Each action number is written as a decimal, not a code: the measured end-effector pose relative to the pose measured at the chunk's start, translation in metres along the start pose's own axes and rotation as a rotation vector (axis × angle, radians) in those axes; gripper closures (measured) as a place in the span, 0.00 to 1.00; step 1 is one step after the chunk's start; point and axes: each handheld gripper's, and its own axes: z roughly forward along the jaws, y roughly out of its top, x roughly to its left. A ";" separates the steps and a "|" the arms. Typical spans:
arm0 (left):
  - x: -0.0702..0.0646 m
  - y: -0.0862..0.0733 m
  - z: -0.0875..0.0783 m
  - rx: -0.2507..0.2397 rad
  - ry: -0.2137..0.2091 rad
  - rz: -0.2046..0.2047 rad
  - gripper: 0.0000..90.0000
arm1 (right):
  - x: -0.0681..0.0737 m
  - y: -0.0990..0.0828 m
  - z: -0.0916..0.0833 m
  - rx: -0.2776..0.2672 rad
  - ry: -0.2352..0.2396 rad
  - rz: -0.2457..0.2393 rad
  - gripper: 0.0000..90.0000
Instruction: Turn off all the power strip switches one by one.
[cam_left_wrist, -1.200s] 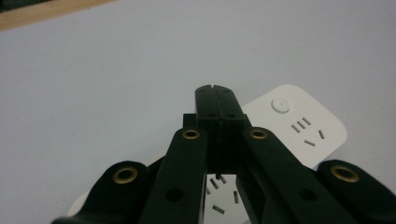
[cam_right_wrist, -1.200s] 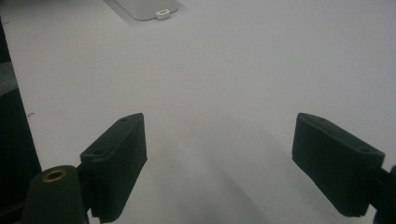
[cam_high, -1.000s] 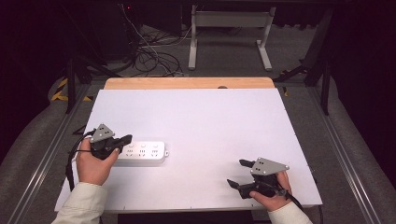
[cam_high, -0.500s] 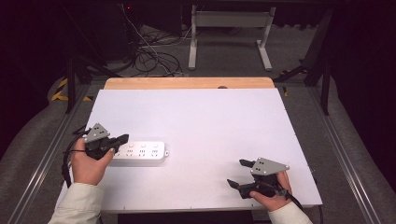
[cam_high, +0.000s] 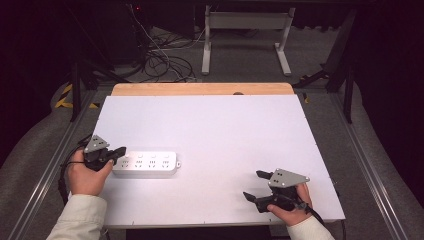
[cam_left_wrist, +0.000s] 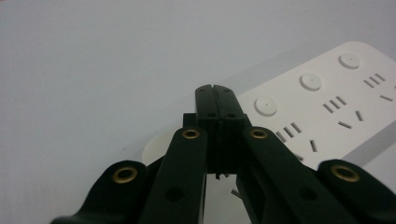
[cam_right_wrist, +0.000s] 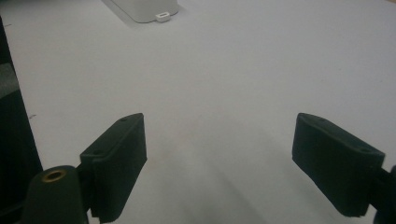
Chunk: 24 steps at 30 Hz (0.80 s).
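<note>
At the table's left edge, the left gripper (cam_high: 117, 153) sits with jaws pressed together over the end of the white power strip (cam_high: 147, 164), clamping nothing visible. The right gripper (cam_high: 256, 186) rests wide open, well apart, near the front edge. A push from those closed tips could skid the unheld strip sideways, since nothing steadies it.

Left gripper (cam_high: 119, 151): shifted toward the lower left of the high view, off the top of the power strip (cam_high: 146, 164) to its left end | jaws pressed together | left hand (cam_high: 87, 175): moved with it.

White table (cam_high: 210, 125), grey floor (cam_high: 320, 60), tangled cables (cam_high: 160, 65), possibly a desk frame (cam_high: 245, 30) behind
</note>
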 end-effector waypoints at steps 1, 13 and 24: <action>-0.001 0.000 0.002 0.004 -0.003 -0.006 1.00 | 0.000 0.000 0.000 -0.001 0.001 0.000 0.20; -0.002 -0.005 0.008 0.032 -0.010 0.009 1.00 | 0.000 0.000 0.000 0.003 0.001 -0.001 0.20; -0.001 -0.009 0.012 0.007 -0.022 -0.026 1.00 | 0.001 0.000 0.001 0.005 0.005 -0.002 0.20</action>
